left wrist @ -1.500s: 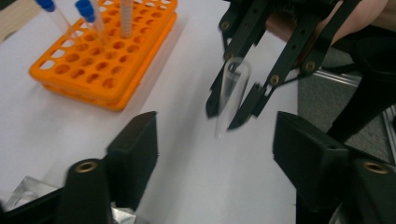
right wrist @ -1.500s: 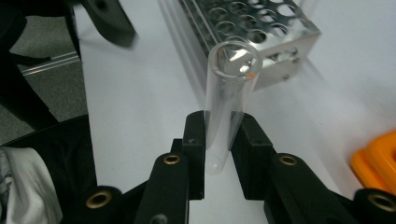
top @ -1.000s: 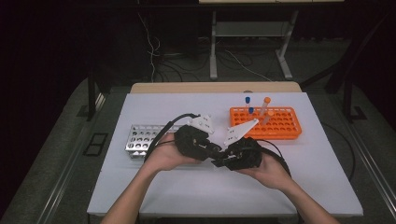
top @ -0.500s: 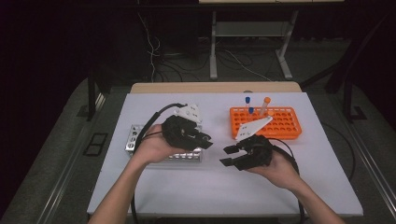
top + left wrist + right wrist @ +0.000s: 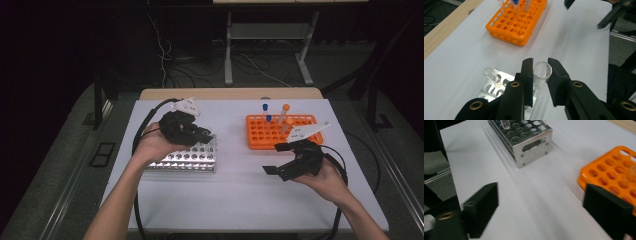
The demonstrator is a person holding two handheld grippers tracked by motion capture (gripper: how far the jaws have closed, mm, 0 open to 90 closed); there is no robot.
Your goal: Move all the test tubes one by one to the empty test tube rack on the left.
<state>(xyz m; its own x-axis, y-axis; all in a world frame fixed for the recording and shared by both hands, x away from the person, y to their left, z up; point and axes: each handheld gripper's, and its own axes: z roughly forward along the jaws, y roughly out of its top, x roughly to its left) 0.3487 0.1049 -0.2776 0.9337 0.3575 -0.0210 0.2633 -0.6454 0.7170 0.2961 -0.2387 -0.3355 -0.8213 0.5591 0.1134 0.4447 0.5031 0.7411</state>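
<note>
The left hand-held gripper point(image 5: 540, 72) is clenched on a clear glass test tube point(image 5: 542, 71), its pads pressing either side of the tube just below the open rim. The tube hangs upright over the near corner of the metal rack point(image 5: 187, 157), which stands on the white worktop point(image 5: 240, 195); another clear tube point(image 5: 491, 75) already sits in one of the rack's holes. The right hand-held gripper point(image 5: 280, 159) is released, its jaws having just been opening, with nothing between them; it hovers over the worktop in front of the orange rack point(image 5: 282, 132), where a few capped tubes stand.

The held tube looks light, rigid and smooth, probably thin-walled glass, so it is likely fragile and slippery: a hard squeeze could crack it, a slack one could let it slide. Gripping near the top, as here, leaves the lower length free to enter a hole, but it should stay vertical so the bottom does not knock the metal edge
</note>
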